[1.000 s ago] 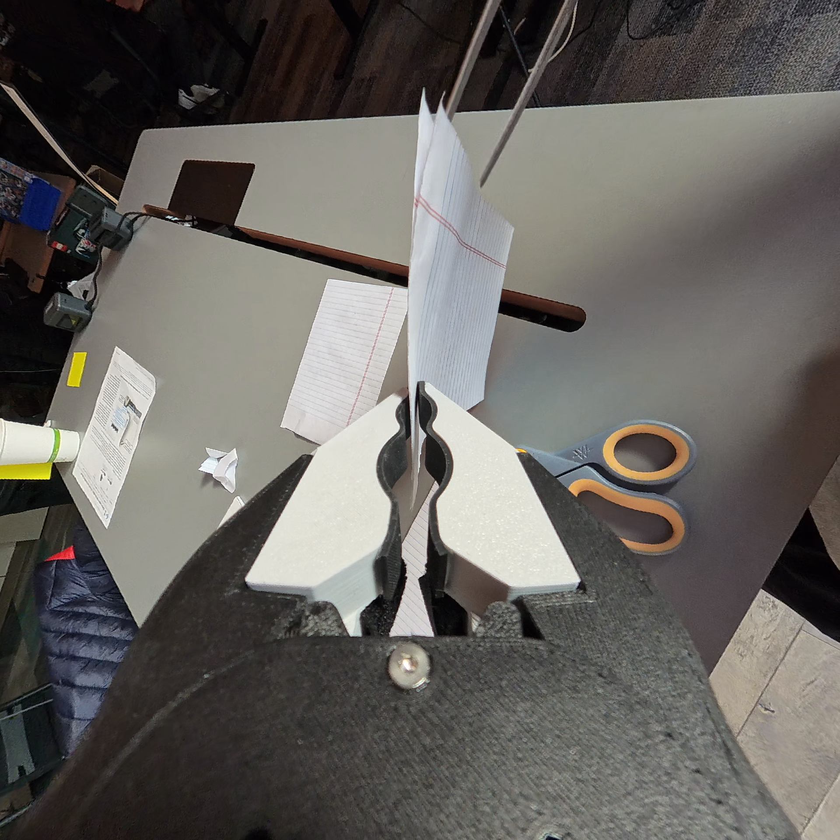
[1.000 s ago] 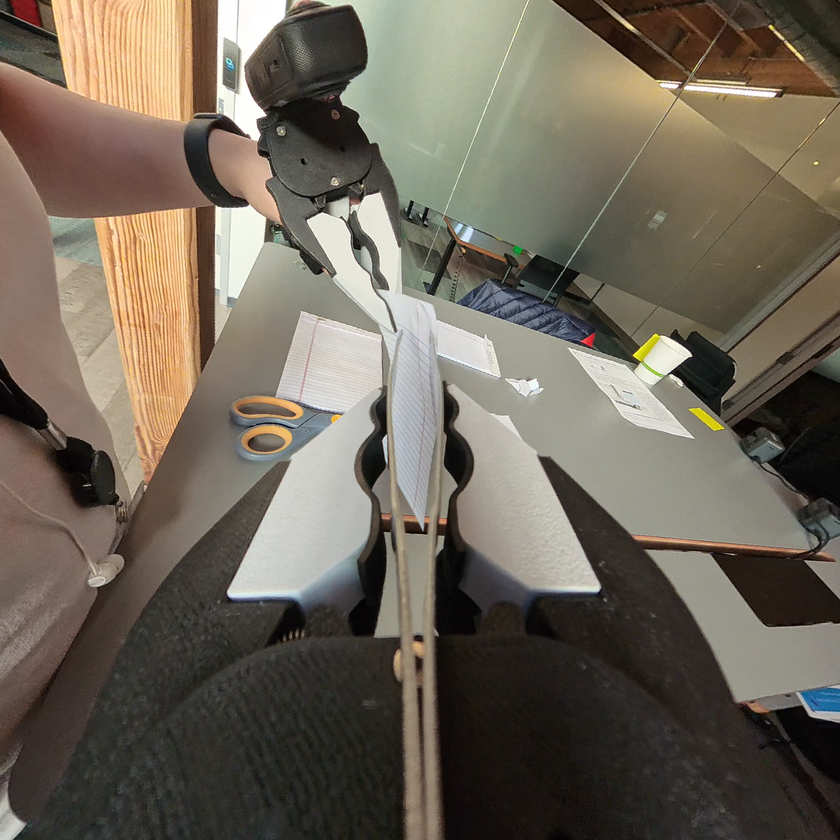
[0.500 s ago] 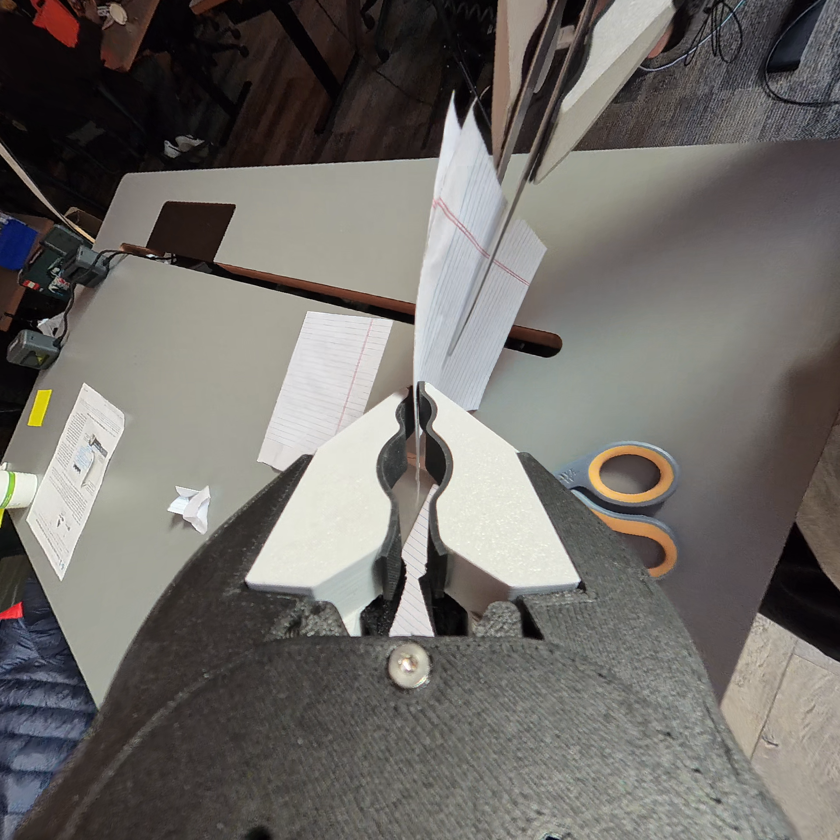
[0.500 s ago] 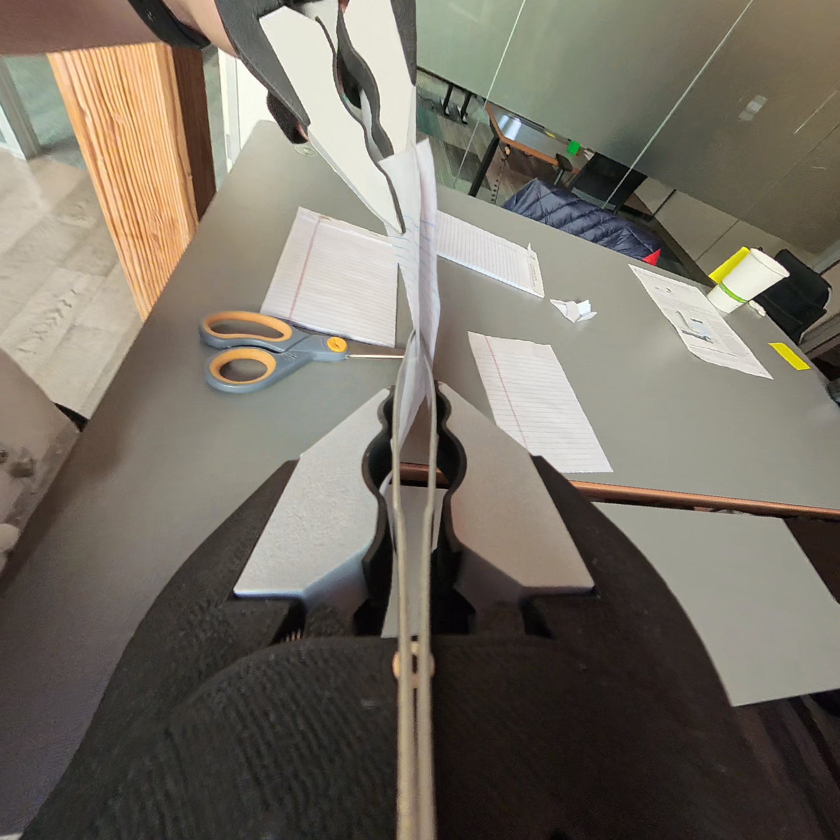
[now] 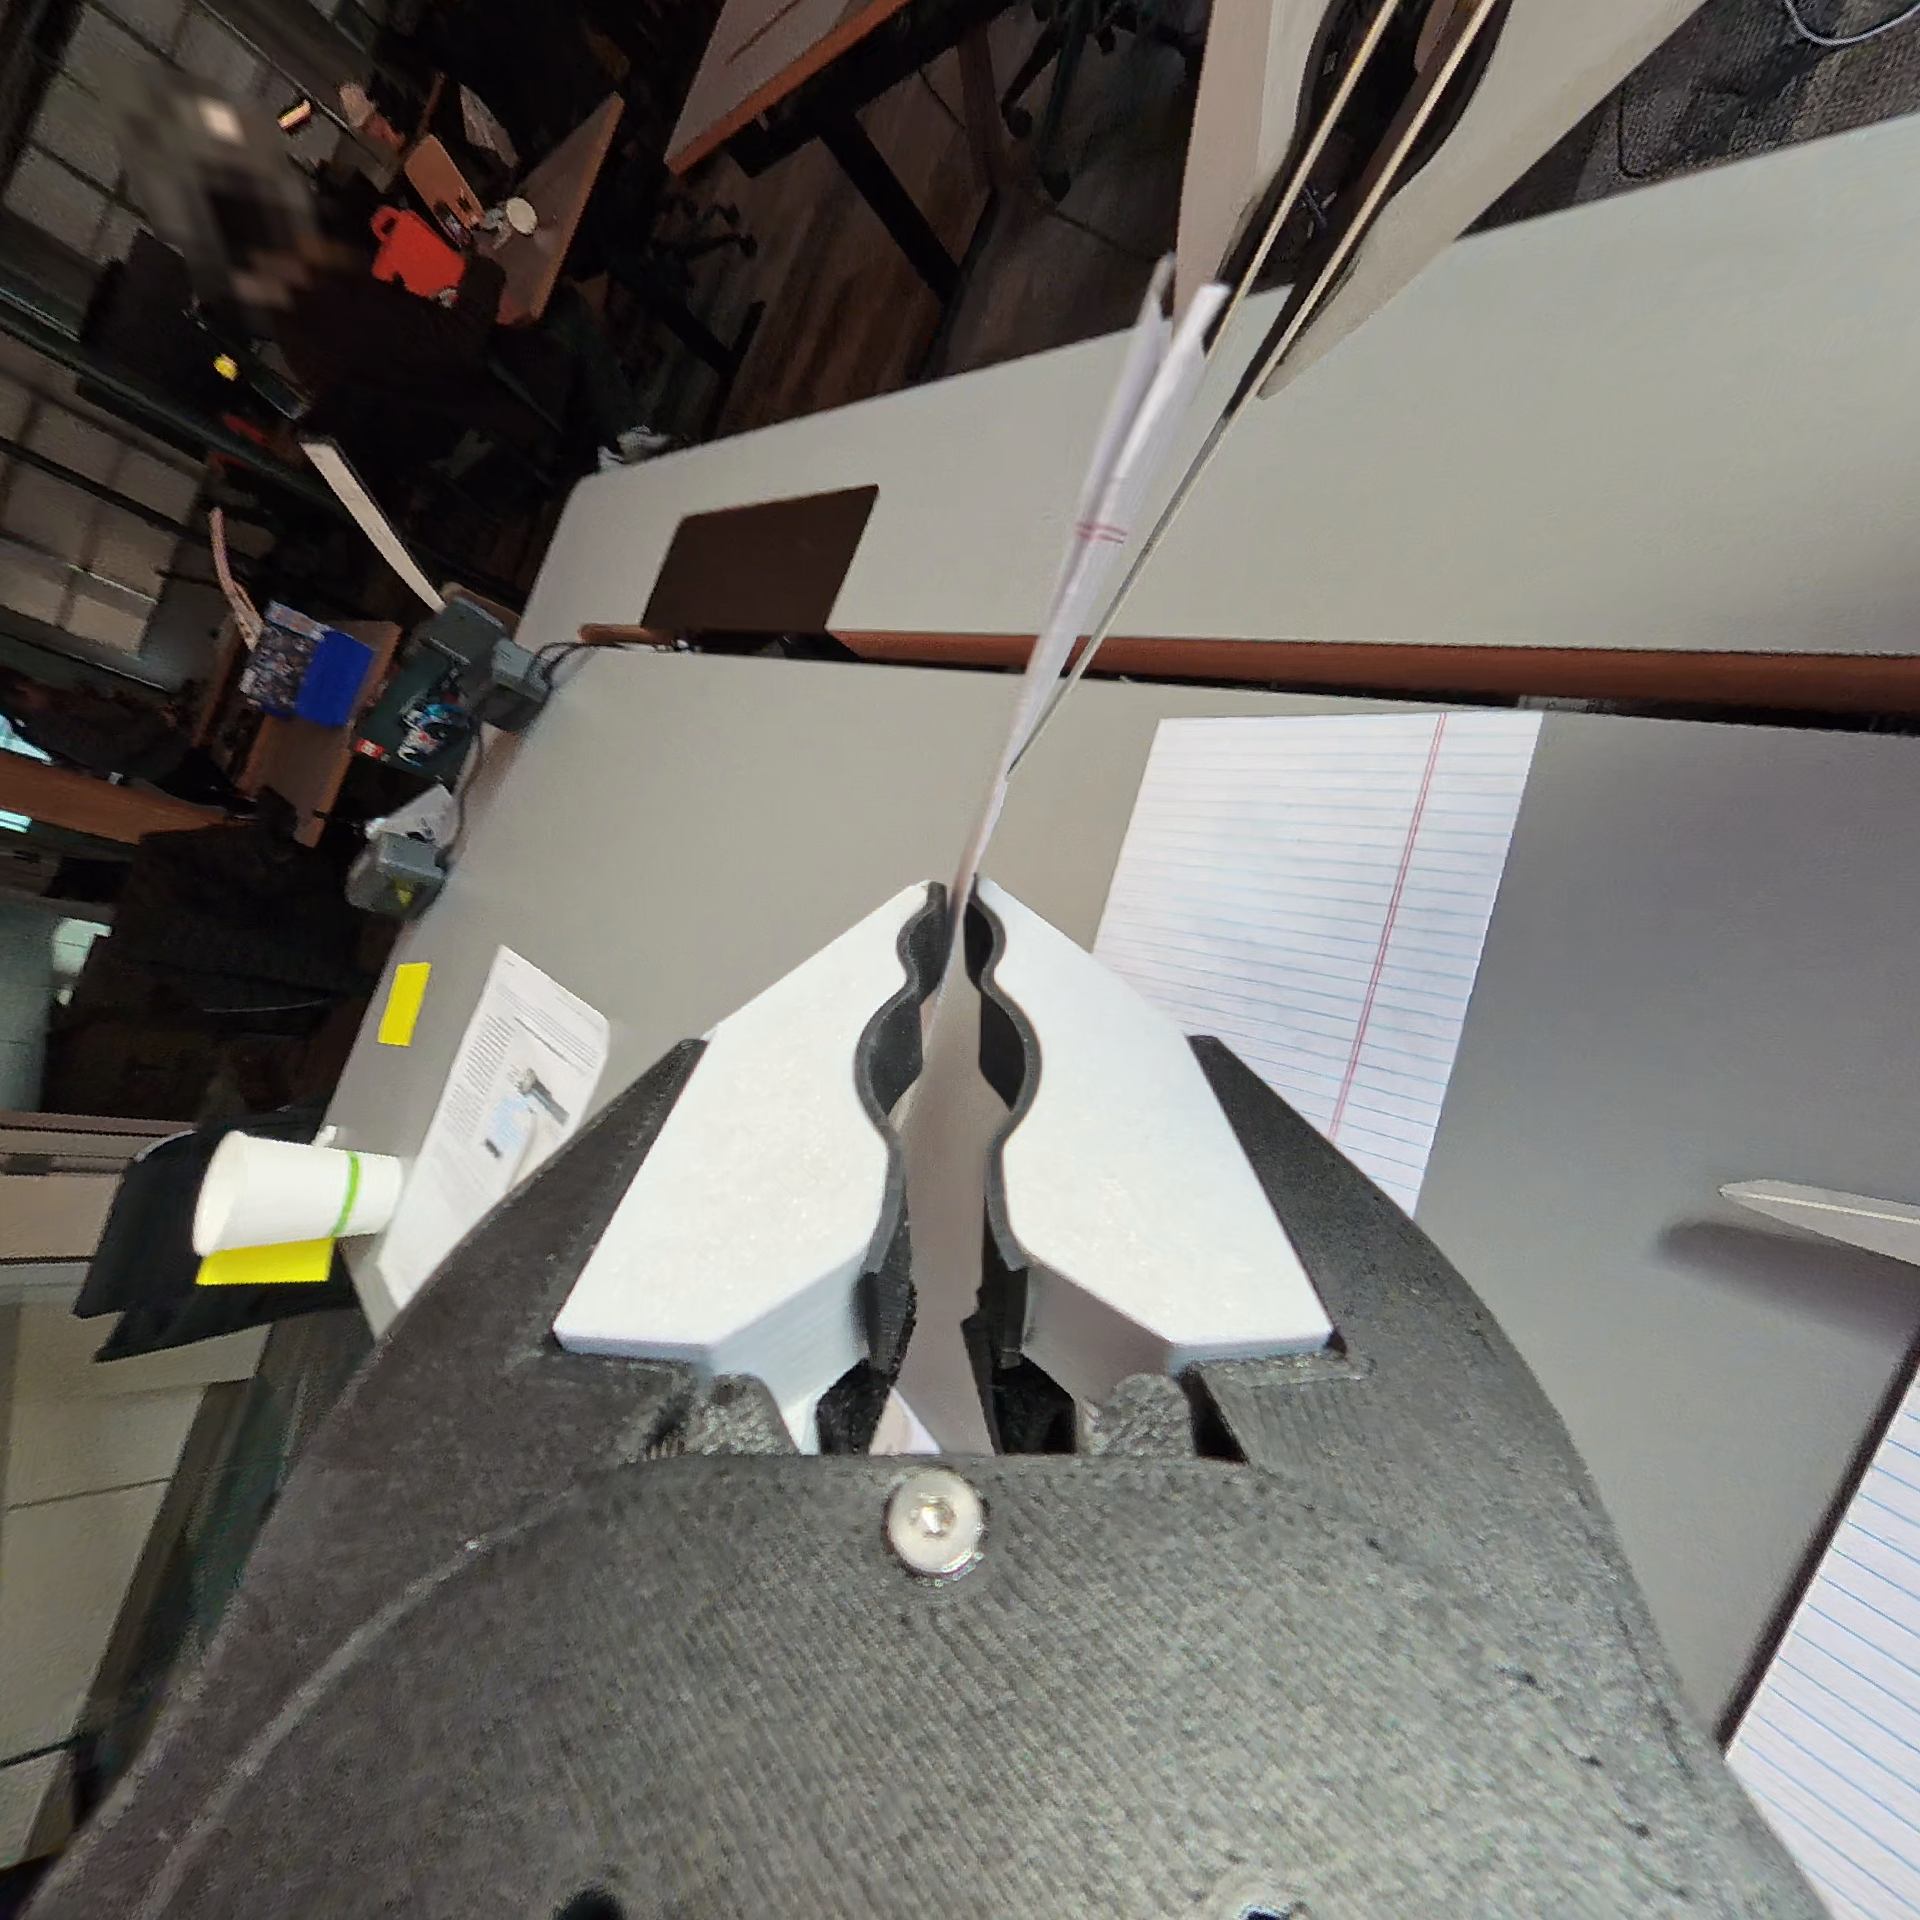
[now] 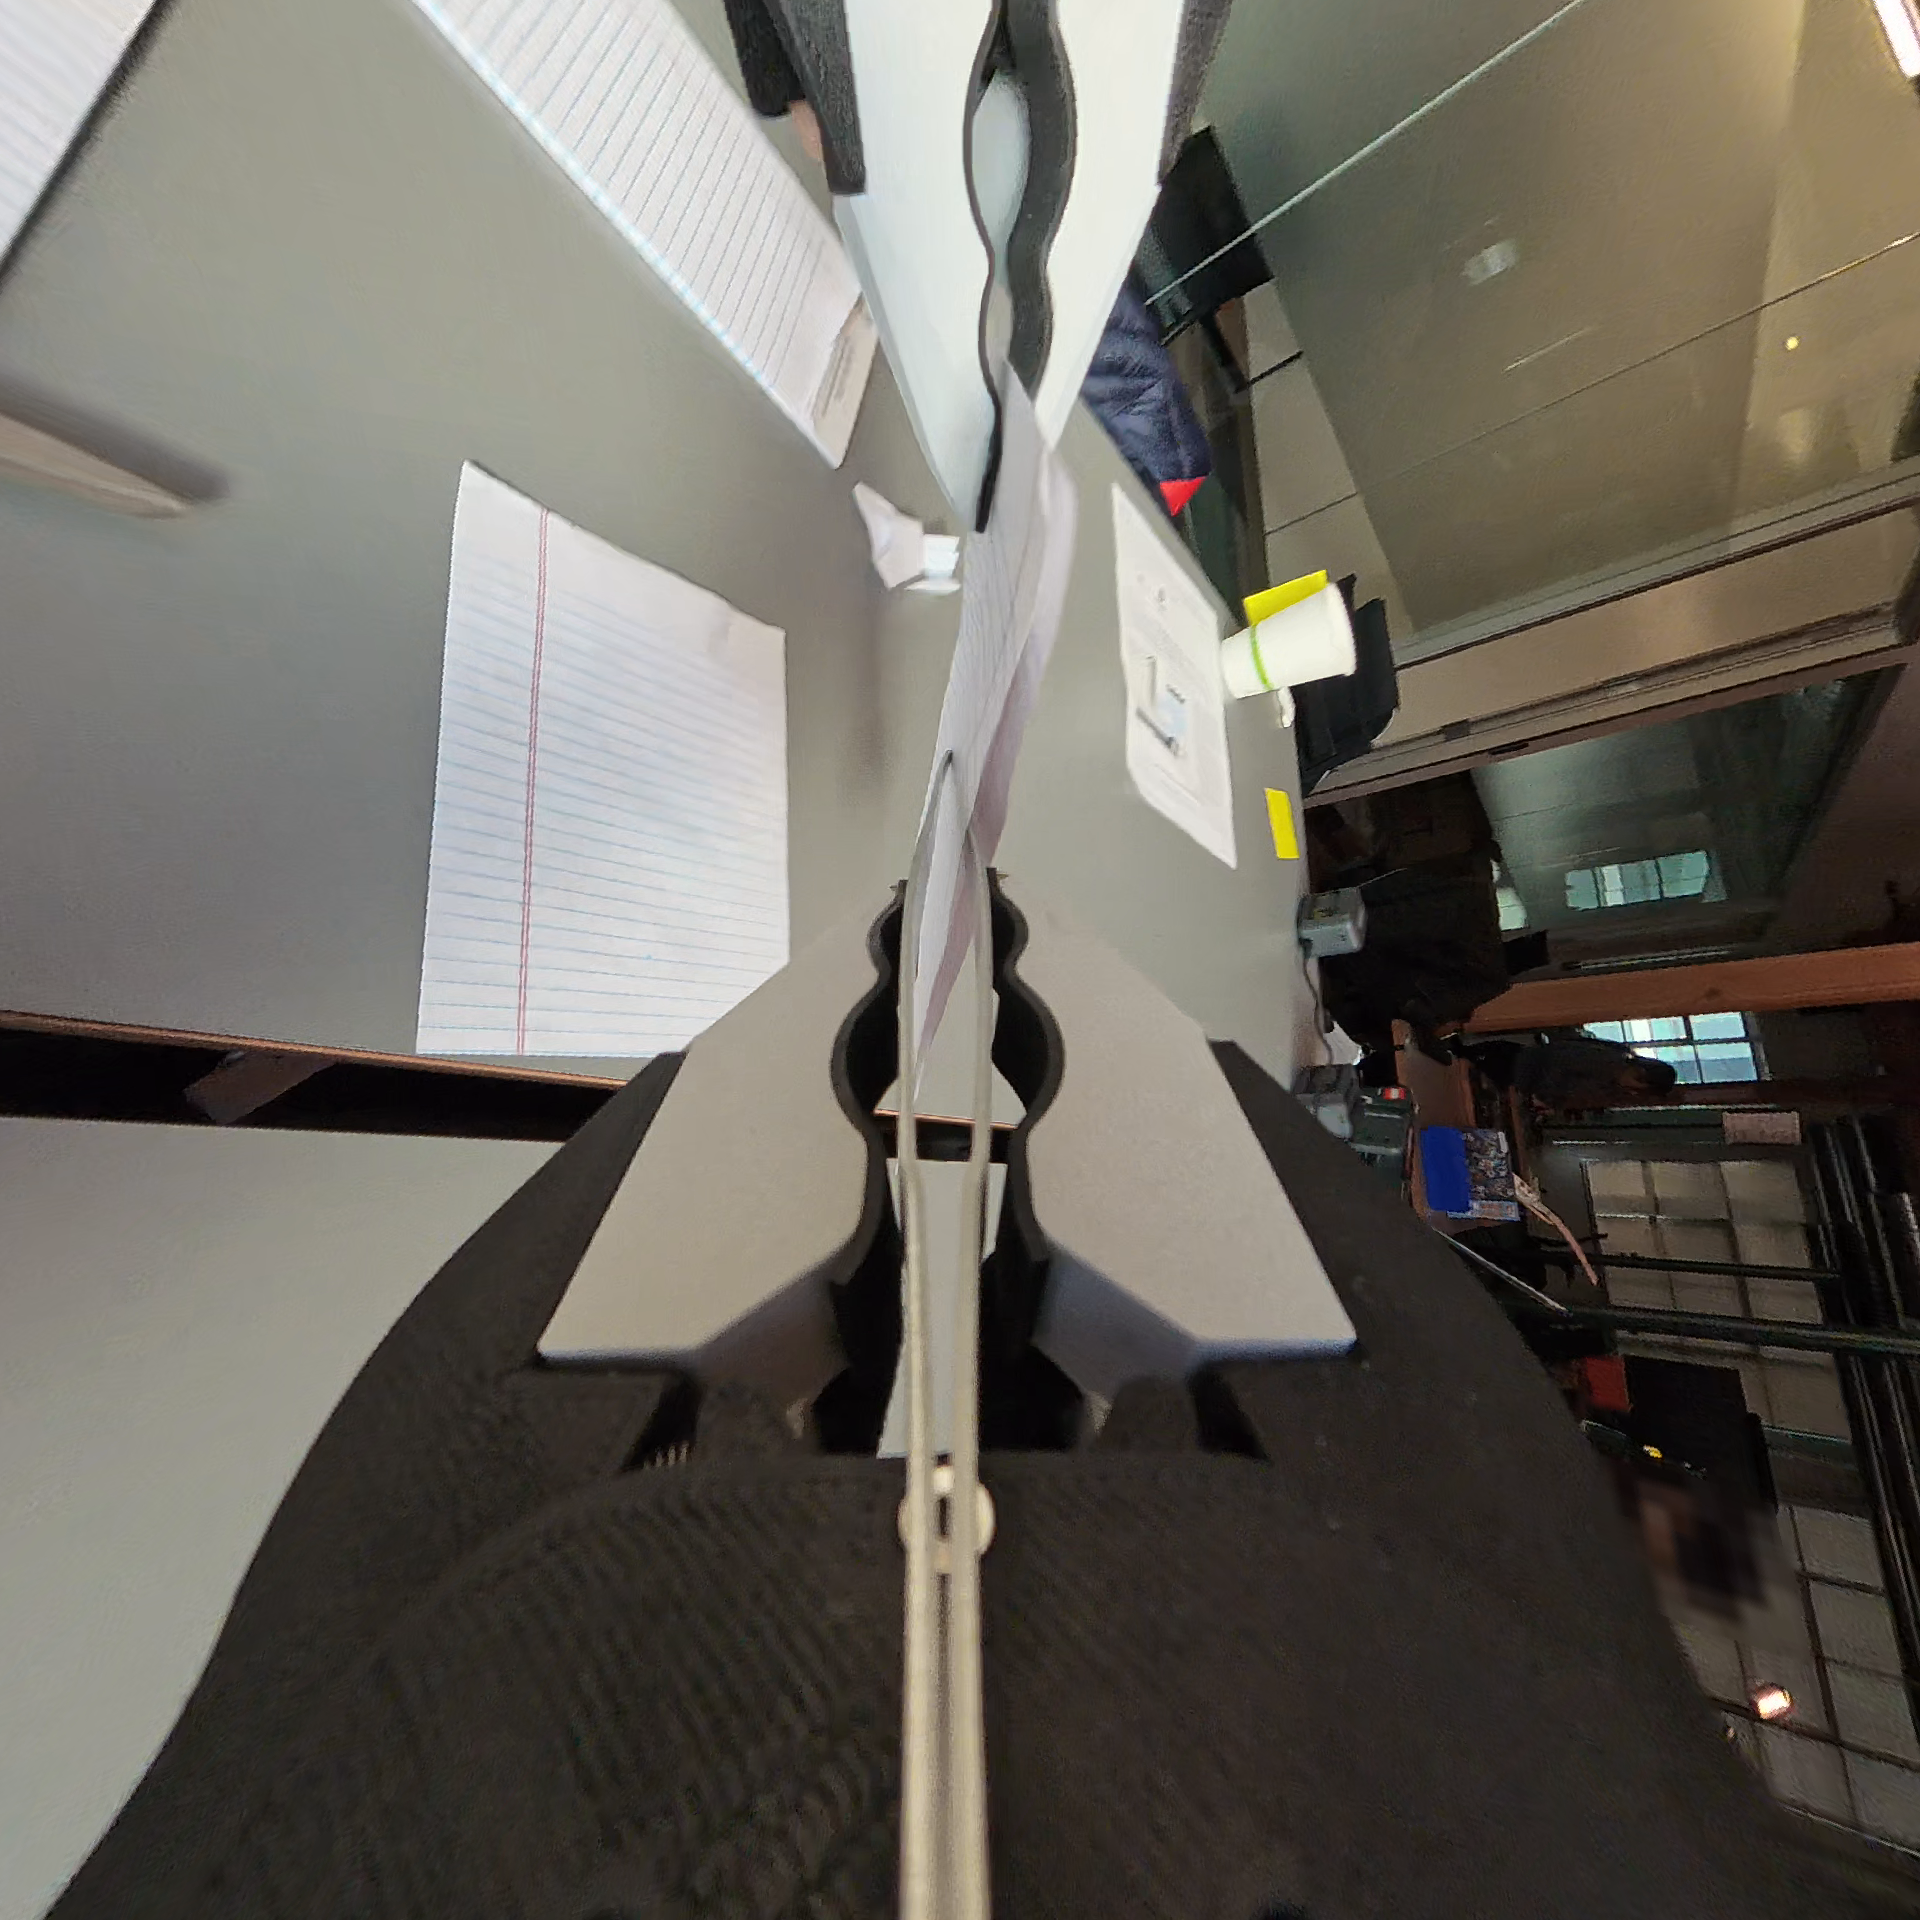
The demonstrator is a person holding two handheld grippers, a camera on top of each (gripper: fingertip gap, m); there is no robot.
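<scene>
right wrist view: right gripper (image 6: 948, 894) squeezes metal tongs (image 6: 943, 1143), spread around lined paper (image 6: 1003, 665).

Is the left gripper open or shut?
Shut: the left gripper has its fingertips pinched on the lined paper strip, no gap showing.

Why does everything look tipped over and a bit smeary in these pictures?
Left wrist view: the table slants, its edges bow from the wide lens, and the cup is soft. Right wrist view: the room lies sideways, the scissors on the table are smeared, and the blades held close to the lens are blurry.
</scene>
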